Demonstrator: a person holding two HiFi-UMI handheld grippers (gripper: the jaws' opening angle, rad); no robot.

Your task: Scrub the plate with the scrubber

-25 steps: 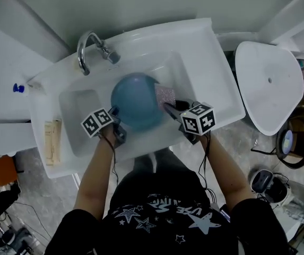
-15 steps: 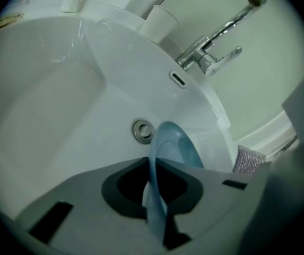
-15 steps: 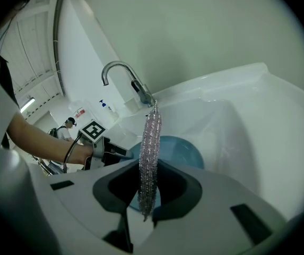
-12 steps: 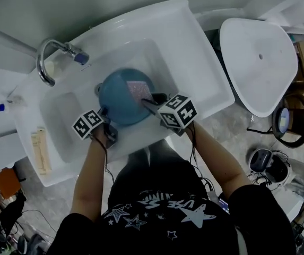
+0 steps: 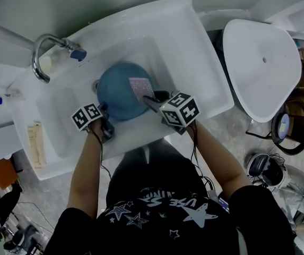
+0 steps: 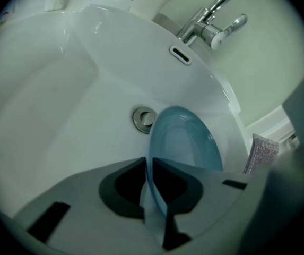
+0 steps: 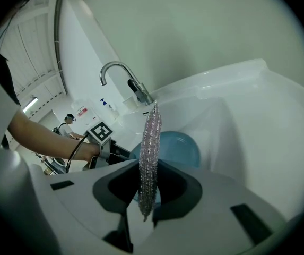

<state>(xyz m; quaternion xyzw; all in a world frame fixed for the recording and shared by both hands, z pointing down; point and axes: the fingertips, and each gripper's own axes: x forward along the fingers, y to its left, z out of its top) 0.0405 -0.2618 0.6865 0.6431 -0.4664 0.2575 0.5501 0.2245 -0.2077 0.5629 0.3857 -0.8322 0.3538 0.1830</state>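
Scrubbing seems in hand: left claw clamps the tilted blue plate's near rim in the sink, right claw pinches the scrubber over its face, needing firm strokes next.

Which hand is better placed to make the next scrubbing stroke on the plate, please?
Right, I think: the right gripper is shut on the scrubber, held over the plate, while the left gripper is clamped on that plate's rim, steadying it.
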